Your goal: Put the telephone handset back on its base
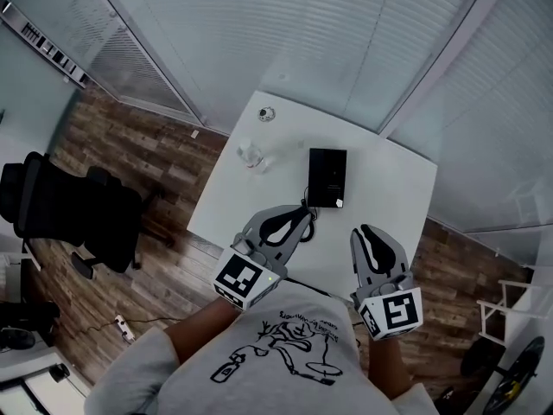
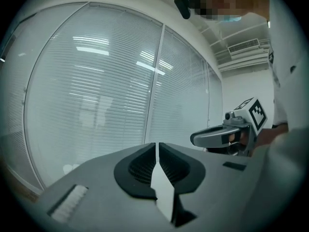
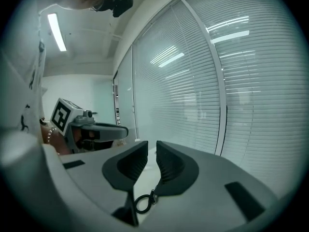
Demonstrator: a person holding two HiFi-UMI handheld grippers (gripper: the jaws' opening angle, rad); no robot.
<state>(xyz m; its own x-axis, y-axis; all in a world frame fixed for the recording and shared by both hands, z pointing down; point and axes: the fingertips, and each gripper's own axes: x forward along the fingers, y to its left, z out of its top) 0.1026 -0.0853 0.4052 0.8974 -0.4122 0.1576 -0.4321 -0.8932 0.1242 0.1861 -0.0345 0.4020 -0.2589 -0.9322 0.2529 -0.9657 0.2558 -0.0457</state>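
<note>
On the far half of the white table (image 1: 393,180) lies the black telephone (image 1: 327,177), handset indistinguishable from base, its coiled cord (image 1: 308,207) trailing toward us. Nearer, clear of it, our left gripper (image 1: 298,218) and right gripper (image 1: 366,232) hover side by side, each with jaws together on nothing.

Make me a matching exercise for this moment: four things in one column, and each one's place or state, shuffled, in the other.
Things:
1. telephone
2. office chair
3. clear glass object
4. left tool

Places or states:
A. on the wood floor, left of the table
B. shut, with nothing in it
C. black, lying flat on the white table
D. see-through, on the table near its left edge

Pairs: 1-C, 2-A, 3-D, 4-B
</note>
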